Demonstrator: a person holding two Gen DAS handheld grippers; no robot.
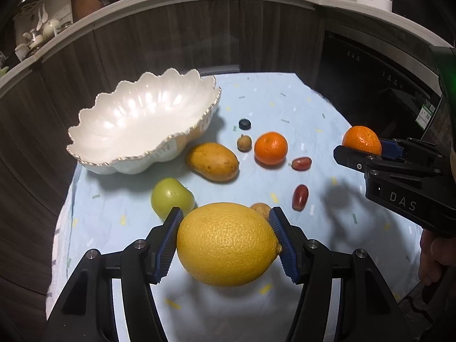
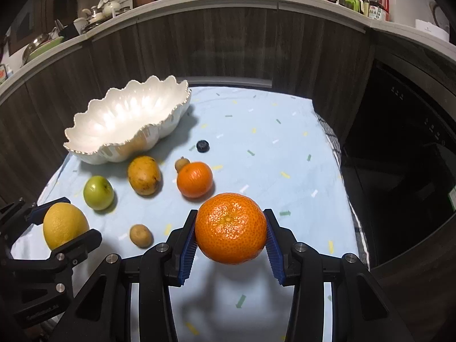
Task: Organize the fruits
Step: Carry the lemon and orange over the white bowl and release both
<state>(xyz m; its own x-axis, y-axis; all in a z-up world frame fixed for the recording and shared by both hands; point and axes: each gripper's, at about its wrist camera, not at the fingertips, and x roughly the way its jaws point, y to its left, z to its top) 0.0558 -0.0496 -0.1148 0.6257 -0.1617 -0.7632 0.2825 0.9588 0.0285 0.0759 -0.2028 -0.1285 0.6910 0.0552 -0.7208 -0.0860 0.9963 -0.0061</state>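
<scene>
Fruits are what you are sorting, and you have one in each tool. Your left gripper [image 1: 226, 245] is closed partway, its blue pads pressed on both ends of a large yellow lemon [image 1: 228, 243], held clear of the cloth judging by the shadow beneath it. Your right gripper [image 2: 230, 233] is likewise closed on a mandarin [image 2: 230, 228], pads on its two sides, also lifted.

Beyond the tools, loose on the pale blue tablecloth [image 2: 270, 142], lie a green apple [image 1: 172, 198], a mango [image 1: 212, 162], a second mandarin [image 1: 270, 148], two red grapes [image 1: 300, 201], two small brown longans [image 1: 244, 143] and a blueberry [image 1: 244, 124]. At the far left stands the white scalloped bowl [image 1: 182, 142], with nothing in it.

Presumably both fruits go there. Take them in one at a time so the tools do not crowd each other over the rim. Carry the lemon high enough to pass over the apple and mango, lower it close to the bowl floor, then ease the pads apart; it is heavy and the bowl looks like ceramic, so do not drop it. Set the mandarin beside it, not on top.
</scene>
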